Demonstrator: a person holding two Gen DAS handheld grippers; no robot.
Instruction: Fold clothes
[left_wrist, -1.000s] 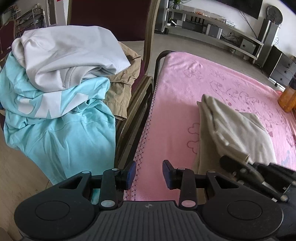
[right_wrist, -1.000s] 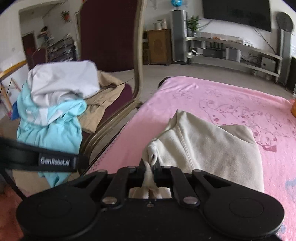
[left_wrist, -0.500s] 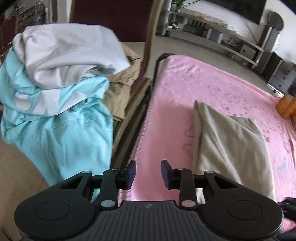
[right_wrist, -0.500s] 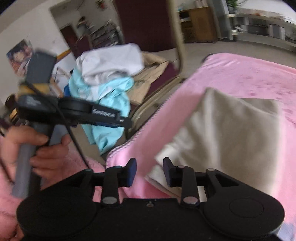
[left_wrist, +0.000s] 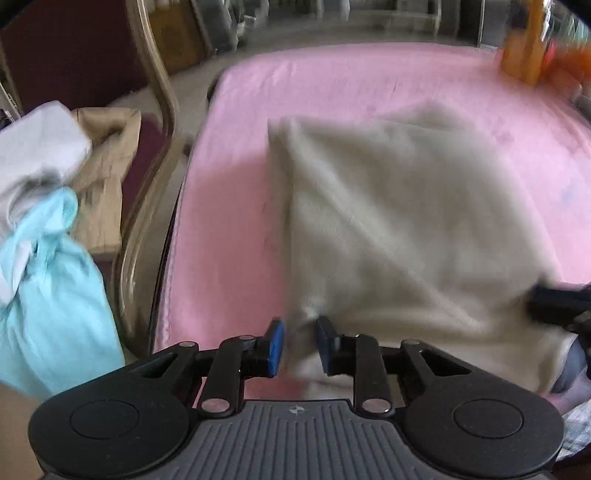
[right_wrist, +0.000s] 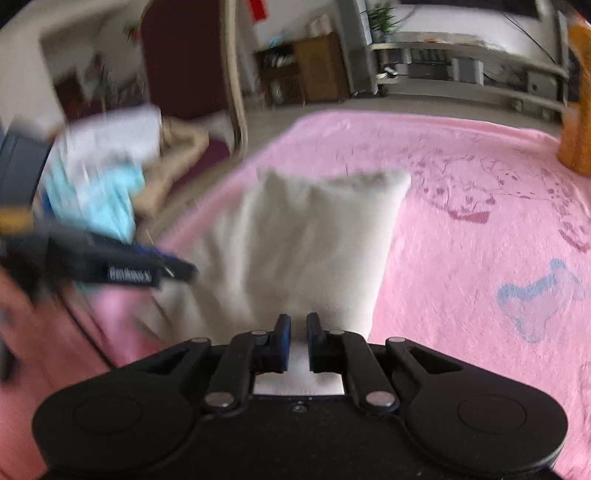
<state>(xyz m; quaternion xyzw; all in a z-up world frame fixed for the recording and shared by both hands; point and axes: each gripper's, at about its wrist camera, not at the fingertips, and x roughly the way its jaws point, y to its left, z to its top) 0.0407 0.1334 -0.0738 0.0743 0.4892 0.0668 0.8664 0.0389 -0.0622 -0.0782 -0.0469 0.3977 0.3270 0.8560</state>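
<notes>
A beige garment (left_wrist: 406, 221) lies folded on the pink blanket (left_wrist: 332, 81). In the left wrist view my left gripper (left_wrist: 299, 345) is open at the garment's near left corner; cloth lies between its blue pads without being pressed. My right gripper (right_wrist: 298, 341) is at the near edge of the beige garment (right_wrist: 314, 240). Its jaws are closing, and the cloth fills the narrow gap between the pads. The right gripper's black body (left_wrist: 554, 302) shows at the garment's near right side. The left gripper (right_wrist: 147, 273) shows at the left of the right wrist view. Both views are blurred.
A chair (left_wrist: 162, 92) left of the blanket carries a pile: a light blue garment (left_wrist: 48, 295), a pale grey one (left_wrist: 37, 147) and a tan one (left_wrist: 107, 166). An orange bottle (left_wrist: 524, 55) stands at the blanket's far right. Shelves and furniture line the far wall.
The right gripper let go of the bunched corner, opened, moved along the near edge and is closing there. The left gripper swung right from the chair side onto the garment's near left corner.
</notes>
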